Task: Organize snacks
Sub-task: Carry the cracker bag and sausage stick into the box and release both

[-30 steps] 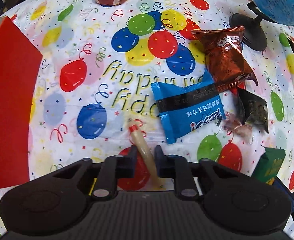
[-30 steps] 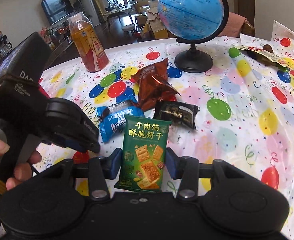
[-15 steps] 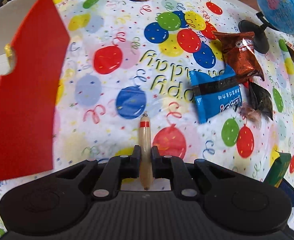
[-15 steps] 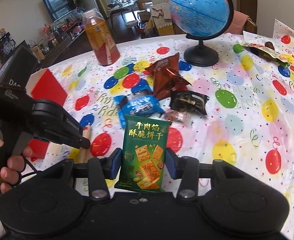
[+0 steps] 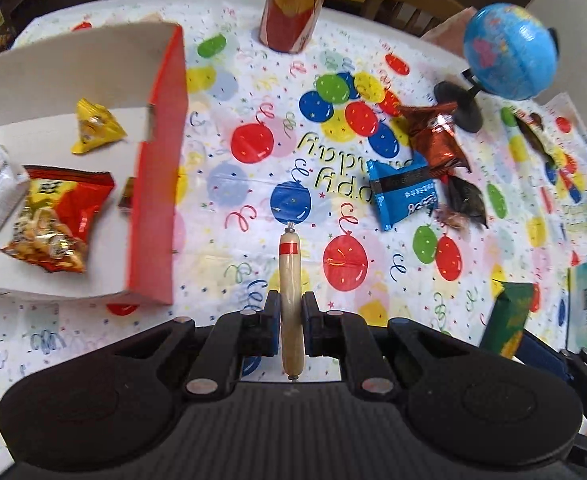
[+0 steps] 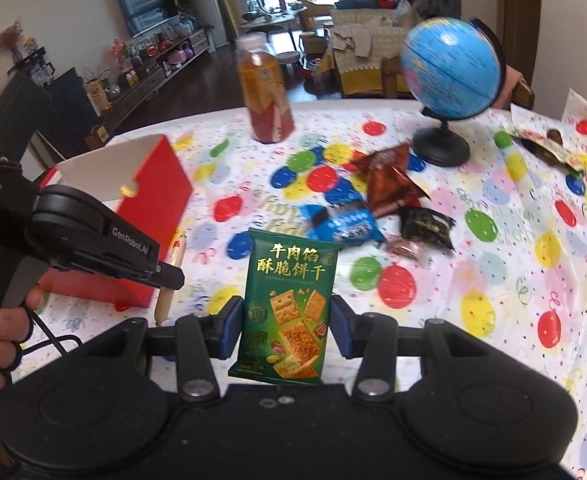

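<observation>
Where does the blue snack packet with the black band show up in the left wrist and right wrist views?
Left wrist: the blue snack packet with the black band lies right of centre on the balloon-print tablecloth, below the brown foil packet.
Right wrist: the same packet sits at centre, just beyond the held green cracker packet.
Shared landmark: the blue globe on a black stand.

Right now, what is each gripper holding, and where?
Left gripper: thin beige sausage stick, pinched near its lower end. Right gripper: green cracker packet, gripped by its side edges, lower half.
</observation>
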`<control>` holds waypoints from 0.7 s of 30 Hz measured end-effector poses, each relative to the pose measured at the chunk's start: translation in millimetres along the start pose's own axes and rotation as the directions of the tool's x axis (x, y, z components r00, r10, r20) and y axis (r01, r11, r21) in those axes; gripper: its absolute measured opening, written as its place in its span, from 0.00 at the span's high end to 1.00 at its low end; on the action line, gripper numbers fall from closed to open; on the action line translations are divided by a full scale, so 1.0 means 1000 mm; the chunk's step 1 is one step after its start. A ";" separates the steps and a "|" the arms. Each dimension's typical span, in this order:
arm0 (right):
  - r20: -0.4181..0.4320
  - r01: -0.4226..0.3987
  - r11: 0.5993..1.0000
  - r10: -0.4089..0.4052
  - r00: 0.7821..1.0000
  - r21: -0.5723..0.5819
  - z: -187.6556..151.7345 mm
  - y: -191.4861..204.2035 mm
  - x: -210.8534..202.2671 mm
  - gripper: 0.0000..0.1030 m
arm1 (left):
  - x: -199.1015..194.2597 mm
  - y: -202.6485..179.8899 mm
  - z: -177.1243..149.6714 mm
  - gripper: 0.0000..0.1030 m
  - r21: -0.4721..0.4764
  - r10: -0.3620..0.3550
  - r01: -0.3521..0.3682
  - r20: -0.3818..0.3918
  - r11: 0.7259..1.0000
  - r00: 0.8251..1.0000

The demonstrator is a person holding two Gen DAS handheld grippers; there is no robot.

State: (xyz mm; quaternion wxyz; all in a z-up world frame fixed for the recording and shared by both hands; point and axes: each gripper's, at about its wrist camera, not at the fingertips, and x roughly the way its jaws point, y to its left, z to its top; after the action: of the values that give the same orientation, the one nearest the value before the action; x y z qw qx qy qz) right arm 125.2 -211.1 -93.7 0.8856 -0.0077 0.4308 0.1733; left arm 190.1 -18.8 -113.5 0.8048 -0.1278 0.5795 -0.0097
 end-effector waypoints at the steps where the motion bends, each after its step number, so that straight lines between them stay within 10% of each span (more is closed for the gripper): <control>1: 0.002 0.000 1.000 0.000 1.000 -0.009 0.001 0.007 -0.003 0.57 | -0.006 0.003 -0.002 0.89 0.003 -0.006 0.006 0.006 1.000 1.000; 21: 0.077 -0.036 0.988 0.048 0.996 -0.152 0.032 0.137 -0.018 0.57 | -0.112 0.104 -0.004 0.89 -0.020 -0.045 0.048 0.157 0.999 0.987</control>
State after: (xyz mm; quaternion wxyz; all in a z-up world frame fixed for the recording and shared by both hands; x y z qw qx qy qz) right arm 96.4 -82.3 -41.1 0.8953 -0.0586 0.3804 0.2242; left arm 135.4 99.7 -33.7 0.8458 -0.1511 0.5115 -0.0115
